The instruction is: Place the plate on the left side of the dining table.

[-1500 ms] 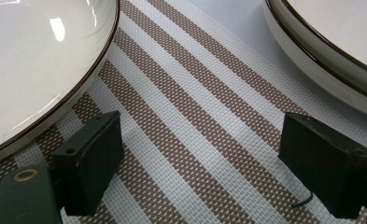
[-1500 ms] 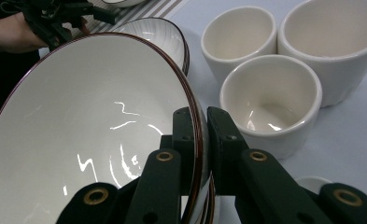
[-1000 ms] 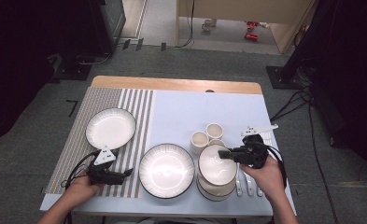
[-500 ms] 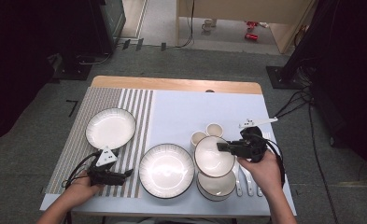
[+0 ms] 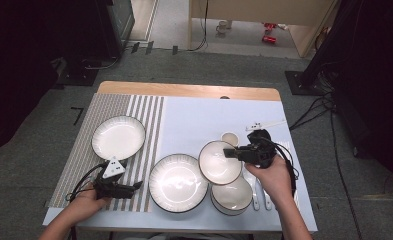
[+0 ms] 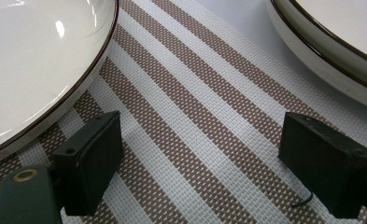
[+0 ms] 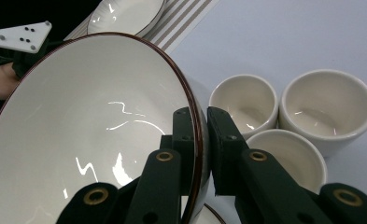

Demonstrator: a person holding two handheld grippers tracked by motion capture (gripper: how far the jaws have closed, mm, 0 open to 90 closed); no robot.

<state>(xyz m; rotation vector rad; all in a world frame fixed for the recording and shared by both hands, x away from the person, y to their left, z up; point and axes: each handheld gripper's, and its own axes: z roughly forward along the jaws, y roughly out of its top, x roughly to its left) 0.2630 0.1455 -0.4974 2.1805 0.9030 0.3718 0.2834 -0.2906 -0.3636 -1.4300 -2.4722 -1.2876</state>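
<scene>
Right gripper (image 5: 230,153), high view: jaws clamped on the rim of a white bowl (image 5: 219,162) with a dark edge line, one jaw inside the wall and one outside (the right gripper view shows the rim pinched between the two black pads (image 7: 185,133)). The held bowl (image 7: 92,135) is tilted and lifted clear of the worktop (image 5: 204,120), extending to the left of this gripper.

Directly below the held bowl and just in front of the right hand (image 5: 272,175) stands a second bowl (image 5: 233,196) of the same kind, upright on the worktop. Count of bowls: two.

Cups: three small cream cups (image 7: 328,107) in the right gripper view, clustered just beyond and to the right of the jaws, touching or nearly touching one another; in the high view one cup (image 5: 229,138) can be made out, past the held bowl.

Plates: two. A large plate (image 5: 178,182) lies between the two grippers, close to the left of the held bowl; a smaller plate (image 5: 118,137) lies beyond the left gripper on the striped placemat (image 5: 144,115).

Left gripper (image 5: 136,186): low over the placemat, jaws spread wide with nothing between them (the left gripper view shows only striped weave (image 6: 195,130) in the gap). Plate rims lie beyond each jaw.

White utensils (image 5: 256,197) lie beside the right hand; their number cannot be told.
</scene>
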